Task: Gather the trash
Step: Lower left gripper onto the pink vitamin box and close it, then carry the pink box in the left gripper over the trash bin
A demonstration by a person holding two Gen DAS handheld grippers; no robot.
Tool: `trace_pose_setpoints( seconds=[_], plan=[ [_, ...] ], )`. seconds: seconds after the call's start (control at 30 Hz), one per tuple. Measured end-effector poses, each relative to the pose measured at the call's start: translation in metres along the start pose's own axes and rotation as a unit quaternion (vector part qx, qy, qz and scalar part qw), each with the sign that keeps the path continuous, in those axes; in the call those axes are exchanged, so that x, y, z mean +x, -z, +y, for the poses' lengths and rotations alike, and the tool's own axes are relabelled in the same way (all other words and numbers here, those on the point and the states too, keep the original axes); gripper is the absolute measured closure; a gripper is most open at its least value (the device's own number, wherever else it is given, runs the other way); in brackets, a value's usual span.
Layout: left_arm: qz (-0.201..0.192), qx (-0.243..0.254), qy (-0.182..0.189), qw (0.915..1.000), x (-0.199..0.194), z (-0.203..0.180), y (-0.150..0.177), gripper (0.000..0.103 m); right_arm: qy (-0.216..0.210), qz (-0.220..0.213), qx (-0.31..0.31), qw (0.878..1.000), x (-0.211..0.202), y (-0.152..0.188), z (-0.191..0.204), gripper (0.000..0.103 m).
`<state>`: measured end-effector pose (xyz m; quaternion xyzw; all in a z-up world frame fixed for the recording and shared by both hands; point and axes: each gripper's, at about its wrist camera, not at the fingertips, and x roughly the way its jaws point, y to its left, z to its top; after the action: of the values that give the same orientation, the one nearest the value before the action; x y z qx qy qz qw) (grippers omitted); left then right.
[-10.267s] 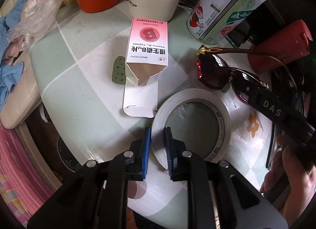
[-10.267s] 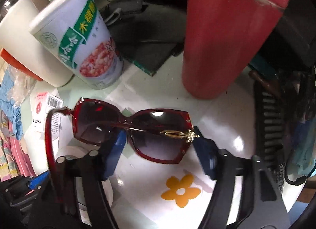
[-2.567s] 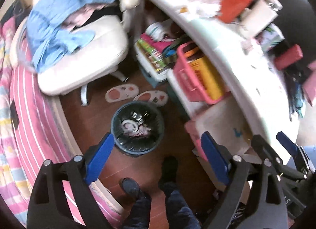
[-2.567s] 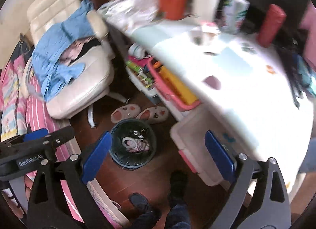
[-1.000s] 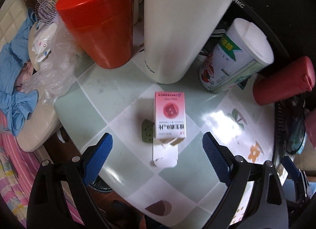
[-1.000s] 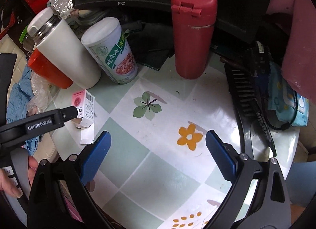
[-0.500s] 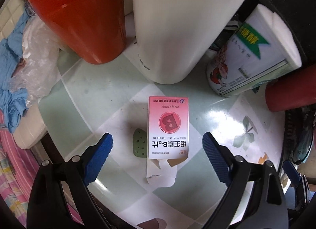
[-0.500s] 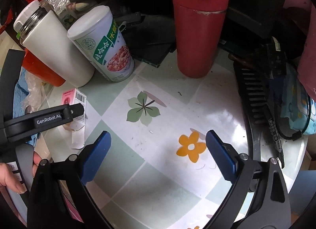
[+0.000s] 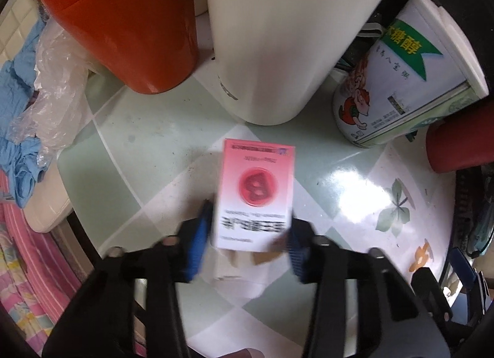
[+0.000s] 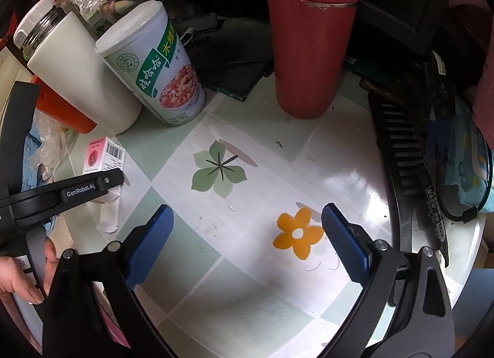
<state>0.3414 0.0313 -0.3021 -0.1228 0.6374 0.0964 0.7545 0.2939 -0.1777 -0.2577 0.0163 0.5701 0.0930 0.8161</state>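
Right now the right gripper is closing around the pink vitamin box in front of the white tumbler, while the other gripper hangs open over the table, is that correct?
Not quite: the left gripper is the one around the pink vitamin box, as the left wrist view shows. The box does lie in front of the white tumbler, and the right gripper is the one that hangs open over the table.

Tiled table (image 10: 247, 290), pink box (image 9: 256, 194), white tumbler (image 10: 83, 77), red flask (image 10: 311, 40)
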Motion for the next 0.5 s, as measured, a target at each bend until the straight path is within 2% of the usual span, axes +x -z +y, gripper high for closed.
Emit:
trace_pose_setpoints(
  seconds=[0.5],
  plan=[
    [0.000,0.003,0.018,0.9998,-0.021,0.012,0.024,0.065,0.002,-0.012,-0.004,1.000,-0.015,0.004,0.011,0.007]
  ],
)
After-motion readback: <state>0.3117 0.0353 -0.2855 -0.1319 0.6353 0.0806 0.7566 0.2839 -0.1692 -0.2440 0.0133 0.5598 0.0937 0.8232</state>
